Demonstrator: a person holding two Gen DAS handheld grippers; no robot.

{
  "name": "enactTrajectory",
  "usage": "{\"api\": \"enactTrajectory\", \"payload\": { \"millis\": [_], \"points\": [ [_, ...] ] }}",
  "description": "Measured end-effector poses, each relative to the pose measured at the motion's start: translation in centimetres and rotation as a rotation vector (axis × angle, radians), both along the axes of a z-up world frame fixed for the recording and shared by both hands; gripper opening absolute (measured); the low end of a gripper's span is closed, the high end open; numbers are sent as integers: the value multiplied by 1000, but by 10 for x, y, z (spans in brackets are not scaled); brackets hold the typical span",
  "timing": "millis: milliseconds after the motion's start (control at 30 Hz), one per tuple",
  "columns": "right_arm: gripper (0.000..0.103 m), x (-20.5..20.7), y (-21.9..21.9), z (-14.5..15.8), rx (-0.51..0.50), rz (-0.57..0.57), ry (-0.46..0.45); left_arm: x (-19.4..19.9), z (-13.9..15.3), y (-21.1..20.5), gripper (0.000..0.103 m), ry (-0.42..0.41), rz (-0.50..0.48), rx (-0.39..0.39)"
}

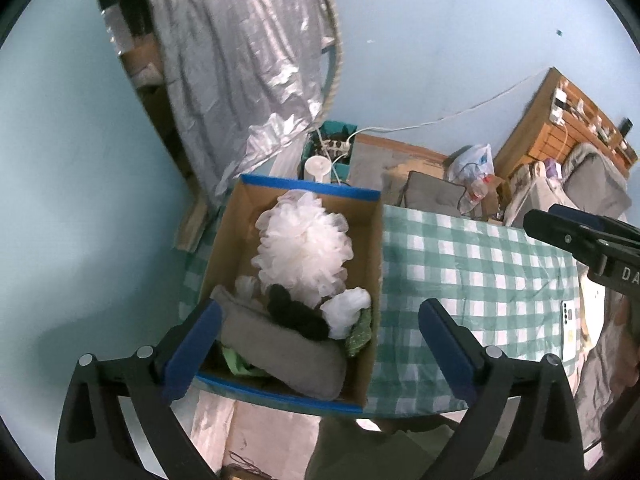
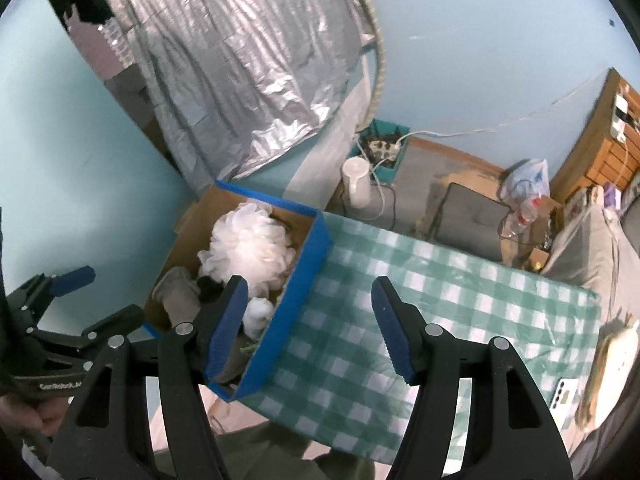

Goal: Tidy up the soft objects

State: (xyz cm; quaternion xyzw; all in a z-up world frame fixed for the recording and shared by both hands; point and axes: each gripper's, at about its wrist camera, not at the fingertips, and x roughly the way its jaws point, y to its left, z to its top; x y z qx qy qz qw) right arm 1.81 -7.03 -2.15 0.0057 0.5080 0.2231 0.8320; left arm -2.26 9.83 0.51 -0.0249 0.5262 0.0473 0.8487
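The left claw (image 1: pixel 320 344) stands wide open above the near end of the box (image 1: pixel 372 248) and holds nothing. Its left pad (image 1: pixel 192 354) is over the near left corner of the box, and its right pad (image 1: pixel 448 352) is over the checked cloth (image 1: pixel 480 280) just right of the box; I cannot tell if either pad touches anything. The right claw (image 2: pixel 308 328) is wide open too and is empty. Its left pad (image 2: pixel 226 328) hangs over the near part of the box (image 2: pixel 304 280), its right pad (image 2: pixel 392 332) over the cloth (image 2: pixel 460 300) to the right of the box.

The box is brown cardboard with blue tape on its rim, and it sits at the left end of the table. The soft things lie inside it. A big white puff (image 1: pixel 304 240) fills the middle and far part. Nearer, a grey cloth (image 1: pixel 280 352) lies across the near end, with a black piece (image 1: pixel 296 316) on it, a small white piece (image 1: pixel 346 310) beside the right wall, and some green fabric (image 1: pixel 360 332) under them.

In the left view the other claw (image 1: pixel 584 236) comes in from the right of the box, and its body shows the white letters "DA", the rest cut off. In the right view the other claw (image 2: pixel 60 284) is left of the box, and white writing on its handle starts with "Gen", the rest too blurred to read. A white phone (image 2: pixel 566 394) lies at the cloth's right end, far from the box.
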Motion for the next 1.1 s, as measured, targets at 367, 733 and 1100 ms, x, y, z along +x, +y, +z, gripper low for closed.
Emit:
{"api": "enactTrajectory", "payload": {
  "millis": [367, 733, 1100],
  "points": [
    [65, -5, -39, 5, -43, -87, -21, 4, 5, -33, 101, -3, -34, -4],
    [65, -6, -48, 7, -35, -66, -27, 7, 11, -47, 101, -4, -11, 3],
    [65, -7, -51, 6, -26, -52, -17, 5, 9, -53, 101, 9, 8, 9]
  ]
}}
